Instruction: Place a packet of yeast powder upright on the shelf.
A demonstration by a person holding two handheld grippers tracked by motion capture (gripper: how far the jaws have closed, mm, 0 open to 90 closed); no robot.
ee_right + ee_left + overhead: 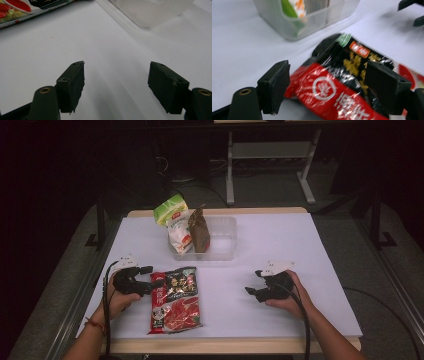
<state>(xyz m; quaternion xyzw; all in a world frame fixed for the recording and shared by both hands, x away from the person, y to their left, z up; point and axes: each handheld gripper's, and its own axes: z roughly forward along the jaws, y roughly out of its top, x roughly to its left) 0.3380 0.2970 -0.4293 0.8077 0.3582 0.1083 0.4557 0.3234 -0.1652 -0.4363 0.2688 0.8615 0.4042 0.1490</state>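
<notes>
A red and black food packet (175, 300) lies flat on the white table, front left of centre. My left gripper (152, 276) is open at the packet's upper left edge. In the left gripper view the packet (332, 85) lies between the two spread jaws of that gripper (329, 87), and I cannot tell whether the pads touch it. My right gripper (253, 281) is open over bare table to the right, with nothing between its fingers (116, 82).
A clear plastic container (222, 237) stands at the back centre, holding a green and white packet (175, 222) and a brown bag (199, 231). In the right gripper view the container (150, 10) is ahead. The table's front edge (230, 340) is near the forearms.
</notes>
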